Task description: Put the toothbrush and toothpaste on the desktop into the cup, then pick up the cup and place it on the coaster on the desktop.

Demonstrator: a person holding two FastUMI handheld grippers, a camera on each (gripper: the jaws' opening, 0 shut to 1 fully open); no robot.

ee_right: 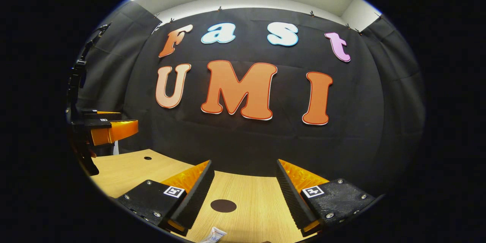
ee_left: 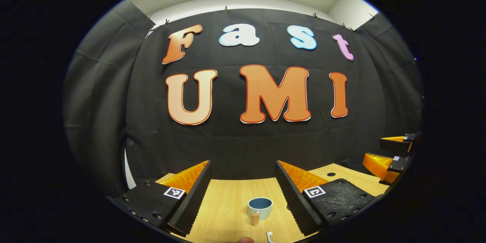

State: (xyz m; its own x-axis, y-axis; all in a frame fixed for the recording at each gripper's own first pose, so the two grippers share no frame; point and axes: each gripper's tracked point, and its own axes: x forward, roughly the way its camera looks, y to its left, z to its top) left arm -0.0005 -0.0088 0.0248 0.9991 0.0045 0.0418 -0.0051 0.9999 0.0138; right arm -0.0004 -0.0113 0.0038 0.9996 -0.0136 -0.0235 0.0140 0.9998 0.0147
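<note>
left tool (ee_left: 243, 191): fingers wide apart, holding nothing, above the tabletop (ee_left: 224, 205).
right tool (ee_right: 245, 190): fingers wide apart, holding nothing; also seen in the left gripper view at the tabletop's right edge (ee_left: 393, 155).
cup (ee_left: 260, 207): 1, upright, mouth open, on the tabletop in the gap between the left tool's fingers, touching neither.
toothbrush (ee_left: 269, 236): 1, only a white tip visible at the view's bottom, near side of the cup.
cylinder (ee_left: 255, 218): 1, small, tan, upright just in front of the cup.
toothpaste (ee_right: 213, 235): 1, white tube end at the view's bottom, near side of the coaster.
coaster (ee_right: 223, 205): 1, dark disc, flat on bare wood between the right tool's fingers.
room: open wood around cup and coaster; far tabletop edge meets the black wall.
</note>
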